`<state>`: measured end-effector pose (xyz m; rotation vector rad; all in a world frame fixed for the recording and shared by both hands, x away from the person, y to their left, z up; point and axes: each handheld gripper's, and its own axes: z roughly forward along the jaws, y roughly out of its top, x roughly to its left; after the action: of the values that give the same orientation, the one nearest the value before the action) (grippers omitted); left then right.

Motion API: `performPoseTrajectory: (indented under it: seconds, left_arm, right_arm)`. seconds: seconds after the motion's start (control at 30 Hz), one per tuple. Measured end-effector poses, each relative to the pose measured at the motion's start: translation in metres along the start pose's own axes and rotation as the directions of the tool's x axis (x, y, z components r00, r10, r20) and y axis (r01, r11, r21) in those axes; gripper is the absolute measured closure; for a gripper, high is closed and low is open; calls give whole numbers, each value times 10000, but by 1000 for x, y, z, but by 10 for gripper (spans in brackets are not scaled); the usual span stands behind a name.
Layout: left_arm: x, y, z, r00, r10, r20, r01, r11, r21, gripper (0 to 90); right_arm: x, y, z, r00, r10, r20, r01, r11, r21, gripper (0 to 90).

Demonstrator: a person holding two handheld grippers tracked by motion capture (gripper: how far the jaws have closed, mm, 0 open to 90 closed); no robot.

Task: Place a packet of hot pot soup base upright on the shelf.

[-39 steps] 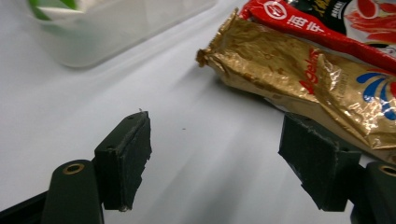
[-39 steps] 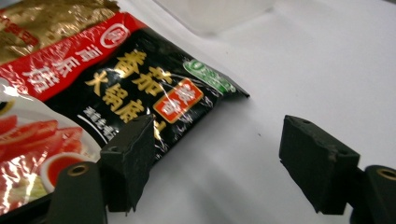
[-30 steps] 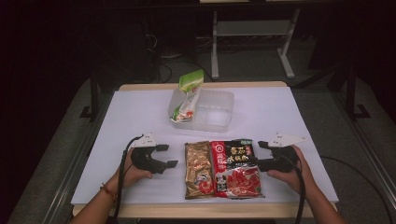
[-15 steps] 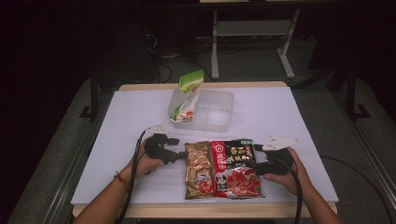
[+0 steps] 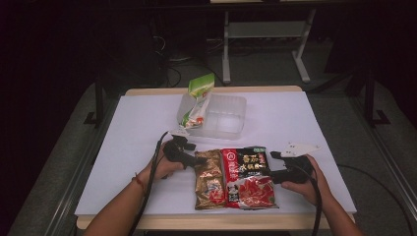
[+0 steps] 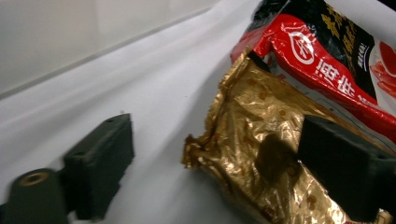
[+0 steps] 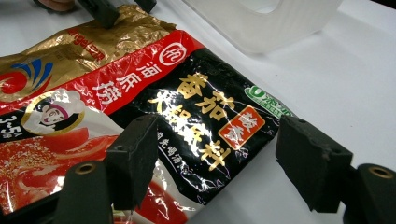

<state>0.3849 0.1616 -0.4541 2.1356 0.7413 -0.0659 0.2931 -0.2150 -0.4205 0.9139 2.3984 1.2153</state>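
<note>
Gold packet [image 6: 261,154] partly behind one jaw of wide-open left hand-held gripper [image 6: 212,161].

Two packets [image 5: 233,178] before the container [image 5: 223,115]

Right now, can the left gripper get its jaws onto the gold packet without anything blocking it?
Probably yes. The left gripper is open, its jaws standing either side of the gold packet's crumpled top corner. Bare white table lies beside it, and the red-and-black packet sits beyond, out of the way.

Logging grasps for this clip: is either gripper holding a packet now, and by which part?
Nothing is held. Both grippers' jaws stand open: the left gripper at the gold packet's corner, the right gripper at the red-and-black packet's corner.
</note>
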Motion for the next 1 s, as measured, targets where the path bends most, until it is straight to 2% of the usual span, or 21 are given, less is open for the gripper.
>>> performPoseTrajectory:
  seconds: [0.07,0.1,0.13,0.17,0.2,0.27,0.33,0.5,0.53,0.67,0.73,0.77,0.8,0.83,0.9,1.0]
  left_arm:
    - [-3,-1,1,9998,60,203,-61,10000,51,82]
    - [-4,-1,1,9989,160,440,-165,9998,110,89]
    - [-7,-1,2,9982,277,530,-284,9995,135,139]
    - [-8,-1,2,9976,290,635,-300,9994,145,139]
    - [-10,-1,4,9954,257,922,-273,9995,165,150]
    - [-14,0,6,9955,455,833,-478,9985,257,149]
    - [-17,1,9,9934,421,1071,-451,9987,250,172]
    - [-23,2,12,9930,334,1132,-363,9991,235,266]
    - [-23,2,12,9932,341,1112,-370,9990,234,296]
    - [-15,-1,9,9915,-274,1269,294,9995,-141,454]
    - [-14,-1,6,9917,-397,1219,431,9988,-251,545]
    - [-15,-1,5,9924,-332,1186,376,9987,-354,580]
    - [-15,-1,3,9935,-328,1094,381,9982,-470,699]
    - [-15,-1,2,9940,-330,1041,393,9975,-589,699]
    - [-14,-1,-2,9940,-293,1051,377,9962,-784,824]
    - [-19,-2,-7,9965,-46,831,121,9959,-895,837]
  right_arm:
    - [-1,0,0,10000,-17,-12,17,10000,5,289]
    - [-1,0,0,10000,-17,-21,17,10000,9,289]
    - [-1,-1,0,10000,-2,-38,2,10000,19,289]
    - [-1,-1,0,10000,11,-41,-11,10000,36,288]
    - [-1,-1,0,10000,38,-53,-38,10000,45,288]
    - [-2,-1,0,9999,75,-76,-75,10000,18,287]
    - [-3,-2,-1,9999,107,-88,-106,9999,46,286]
    - [-5,-2,-1,9997,144,-178,-143,9999,51,285]
    - [-5,-2,-1,9997,150,-197,-149,9999,53,285]
    - [-5,-3,-1,9996,153,-245,-151,9999,74,284]
    - [-5,-3,0,9996,135,-234,-133,9999,87,284]
    - [-5,-3,0,9996,140,-251,-138,9999,100,283]
    - [-5,-3,0,9996,141,-246,-138,9998,118,282]
    - [-5,-3,0,9996,141,-246,-138,9998,118,282]
    - [-6,-3,-1,9997,135,-203,-133,9998,113,282]
    - [-6,-3,-2,9997,129,-190,-128,9999,56,281]
